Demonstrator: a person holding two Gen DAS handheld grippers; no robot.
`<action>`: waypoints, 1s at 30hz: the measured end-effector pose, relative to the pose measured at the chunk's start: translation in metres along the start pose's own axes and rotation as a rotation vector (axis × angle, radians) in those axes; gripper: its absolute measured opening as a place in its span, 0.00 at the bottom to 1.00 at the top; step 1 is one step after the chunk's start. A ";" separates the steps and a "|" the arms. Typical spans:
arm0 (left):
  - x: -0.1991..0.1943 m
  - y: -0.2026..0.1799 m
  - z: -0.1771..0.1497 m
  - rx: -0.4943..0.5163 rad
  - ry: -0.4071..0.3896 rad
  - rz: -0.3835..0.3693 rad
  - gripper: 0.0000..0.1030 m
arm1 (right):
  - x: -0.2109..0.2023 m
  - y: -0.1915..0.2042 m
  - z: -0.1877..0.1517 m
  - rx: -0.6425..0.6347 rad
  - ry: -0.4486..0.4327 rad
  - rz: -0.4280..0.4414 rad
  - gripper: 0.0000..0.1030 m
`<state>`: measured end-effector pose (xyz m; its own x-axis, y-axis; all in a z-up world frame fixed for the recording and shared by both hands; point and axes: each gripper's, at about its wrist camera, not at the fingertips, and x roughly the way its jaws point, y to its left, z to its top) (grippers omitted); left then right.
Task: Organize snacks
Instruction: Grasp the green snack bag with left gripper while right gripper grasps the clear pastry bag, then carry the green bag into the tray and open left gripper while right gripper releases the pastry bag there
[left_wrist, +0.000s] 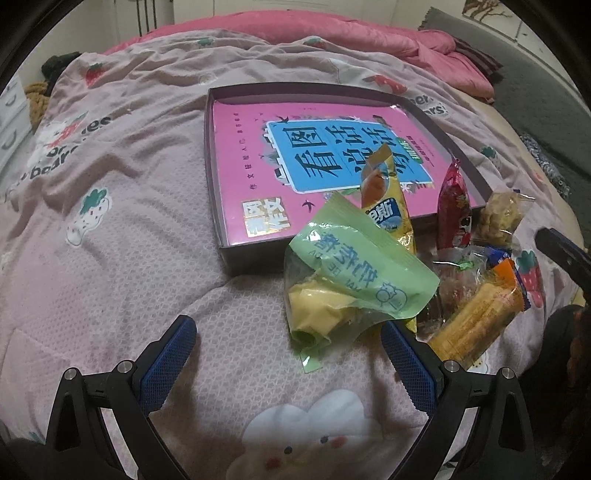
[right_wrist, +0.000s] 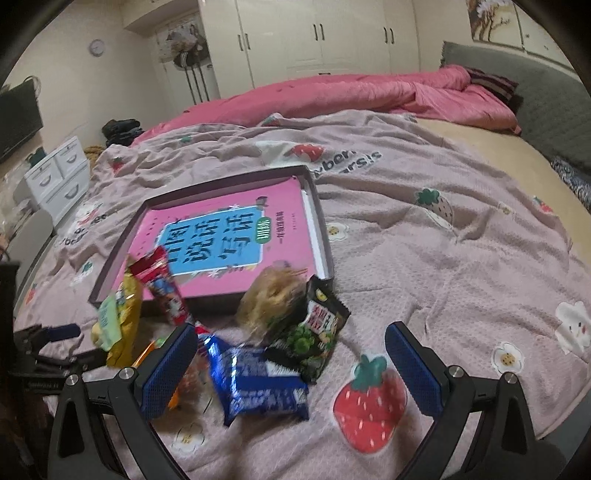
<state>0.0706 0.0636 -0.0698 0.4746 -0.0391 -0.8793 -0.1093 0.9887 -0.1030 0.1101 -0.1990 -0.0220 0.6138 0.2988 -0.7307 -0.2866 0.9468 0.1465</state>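
A shallow dark box with a pink and blue book inside lies on the bed. Several snack packs are piled at its near edge. In the left wrist view my left gripper is open, a green pack lying between its fingers, with a yellow pack, a red pack and an orange pack beside it. In the right wrist view my right gripper is open over a blue pack and a dark green pack. The box lies beyond.
A pink strawberry-print blanket covers the bed, with a rumpled pink quilt at the back. White drawers stand at the left and wardrobes behind. The left gripper shows at the left edge.
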 end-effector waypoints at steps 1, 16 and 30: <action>0.001 0.000 0.000 0.000 -0.002 -0.004 0.97 | 0.004 -0.002 0.003 0.006 0.003 0.003 0.97; 0.017 0.001 0.011 -0.023 0.012 -0.098 0.69 | 0.036 0.023 0.014 -0.124 0.010 0.041 0.41; 0.016 0.000 0.012 -0.027 -0.005 -0.143 0.36 | 0.019 0.018 0.014 -0.106 -0.034 0.135 0.35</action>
<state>0.0889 0.0652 -0.0779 0.4914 -0.1790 -0.8523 -0.0633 0.9687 -0.2399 0.1273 -0.1747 -0.0240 0.5886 0.4281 -0.6857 -0.4429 0.8804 0.1695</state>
